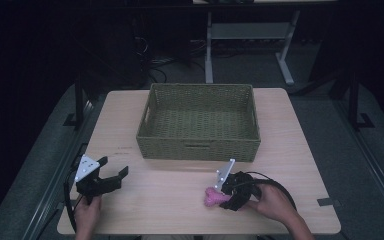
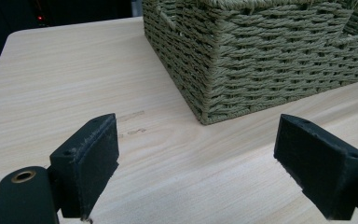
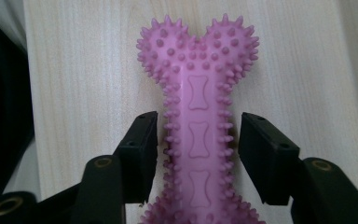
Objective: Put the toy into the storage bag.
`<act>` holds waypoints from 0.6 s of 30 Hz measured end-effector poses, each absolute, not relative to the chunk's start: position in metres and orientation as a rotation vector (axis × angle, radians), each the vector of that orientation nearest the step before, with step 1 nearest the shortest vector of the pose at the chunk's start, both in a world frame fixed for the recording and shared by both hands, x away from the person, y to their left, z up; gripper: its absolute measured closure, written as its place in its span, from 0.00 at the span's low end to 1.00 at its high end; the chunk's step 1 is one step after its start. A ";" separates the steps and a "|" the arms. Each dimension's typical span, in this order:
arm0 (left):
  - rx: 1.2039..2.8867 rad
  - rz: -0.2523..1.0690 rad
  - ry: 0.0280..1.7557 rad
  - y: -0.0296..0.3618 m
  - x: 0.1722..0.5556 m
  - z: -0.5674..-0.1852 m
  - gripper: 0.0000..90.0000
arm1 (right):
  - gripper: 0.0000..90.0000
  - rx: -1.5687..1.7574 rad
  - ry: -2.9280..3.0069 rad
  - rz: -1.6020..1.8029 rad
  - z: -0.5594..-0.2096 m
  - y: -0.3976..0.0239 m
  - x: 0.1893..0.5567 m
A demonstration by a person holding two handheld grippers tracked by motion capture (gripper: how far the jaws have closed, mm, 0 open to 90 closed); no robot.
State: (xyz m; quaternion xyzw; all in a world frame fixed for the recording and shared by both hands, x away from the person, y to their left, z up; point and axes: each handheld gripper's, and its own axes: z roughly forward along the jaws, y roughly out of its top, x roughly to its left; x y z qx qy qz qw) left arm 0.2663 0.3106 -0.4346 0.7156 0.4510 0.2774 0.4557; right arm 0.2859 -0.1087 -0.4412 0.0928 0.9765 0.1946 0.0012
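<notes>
Bone toy, pink and spiky, lies on the table between your right gripper's jaws, small gaps showing, not yet clamped. Squeeze, lift, carry toward the wicker basket. Your left gripper hangs open.

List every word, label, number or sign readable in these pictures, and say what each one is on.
No text can be read.
Tabletop: small dark marks near the basket corner, too faint and blurred to read.
Pink spiky bone toy: raised bone-shaped emblems along its shaft, no lettering.
Basket: no label in view.
</notes>
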 end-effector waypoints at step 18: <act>1.761 0.685 1.116 0.312 0.266 -0.434 0.15 | 0.64 0.300 3.081 0.674 -0.437 -0.113 0.292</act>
